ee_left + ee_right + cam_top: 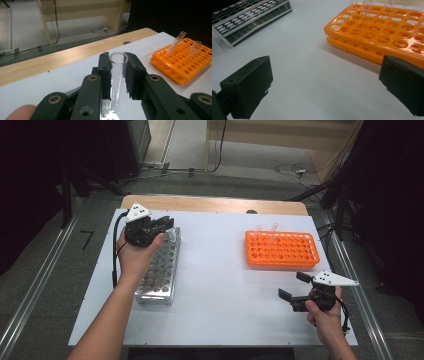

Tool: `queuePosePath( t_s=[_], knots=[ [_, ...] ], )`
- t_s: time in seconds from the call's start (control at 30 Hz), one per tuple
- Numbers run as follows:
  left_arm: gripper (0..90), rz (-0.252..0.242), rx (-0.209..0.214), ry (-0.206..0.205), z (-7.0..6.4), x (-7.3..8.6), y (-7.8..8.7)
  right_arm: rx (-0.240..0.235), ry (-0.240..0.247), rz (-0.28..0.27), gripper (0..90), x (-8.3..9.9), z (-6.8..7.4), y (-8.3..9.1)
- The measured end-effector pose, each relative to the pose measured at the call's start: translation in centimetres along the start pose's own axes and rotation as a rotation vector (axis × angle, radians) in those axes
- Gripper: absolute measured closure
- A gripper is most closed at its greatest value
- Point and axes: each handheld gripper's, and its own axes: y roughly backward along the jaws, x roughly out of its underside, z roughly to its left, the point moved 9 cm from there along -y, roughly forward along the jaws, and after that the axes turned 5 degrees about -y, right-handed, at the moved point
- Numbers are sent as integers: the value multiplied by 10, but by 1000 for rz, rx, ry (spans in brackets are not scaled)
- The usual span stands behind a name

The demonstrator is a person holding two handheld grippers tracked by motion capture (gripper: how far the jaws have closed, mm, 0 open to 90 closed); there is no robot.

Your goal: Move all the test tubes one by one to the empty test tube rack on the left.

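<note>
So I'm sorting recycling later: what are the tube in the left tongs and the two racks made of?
Clear tube: see-through, glass or plastic. Orange rack: seemingly matte moulded plastic. Silver rack: shiny, reflective, likely metal.

readable text: none
orange rack (282,249): no print or numbers legible
metal rack (161,267): no markings legible
grippers: no brand or label legible

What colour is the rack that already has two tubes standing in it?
Orange: the perforated plastic test-tube rack shows best in the right gripper view.
</note>
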Motion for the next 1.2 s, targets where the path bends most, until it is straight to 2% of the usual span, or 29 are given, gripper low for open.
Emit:
queuePosePath(
  t_s=[0.3, 0.5, 0.63, 0.8, 0.97, 1.2],
  knots=[
    [765, -3, -31, 16, 14, 1, -15, 2, -4, 2, 0, 0, -1, -1],
    [766, 25, -42, 3, 14, 7, -27, 1, -8, 6, 0, 1, -2, -2],
    [765, 26, -60, 7, 15, 9, -31, 2, -10, 8, 0, 2, -2, -3],
    [765, 53, -83, -19, 15, 16, -35, 4, -15, 9, 0, 2, -3, -3],
    [765, 57, -100, -5, 17, 20, -37, 3, -15, 10, 0, 2, -3, -3],
    [763, 91, -125, -5, 16, 31, -40, 2, -15, 11, 0, 2, -2, -5]
  ],
)
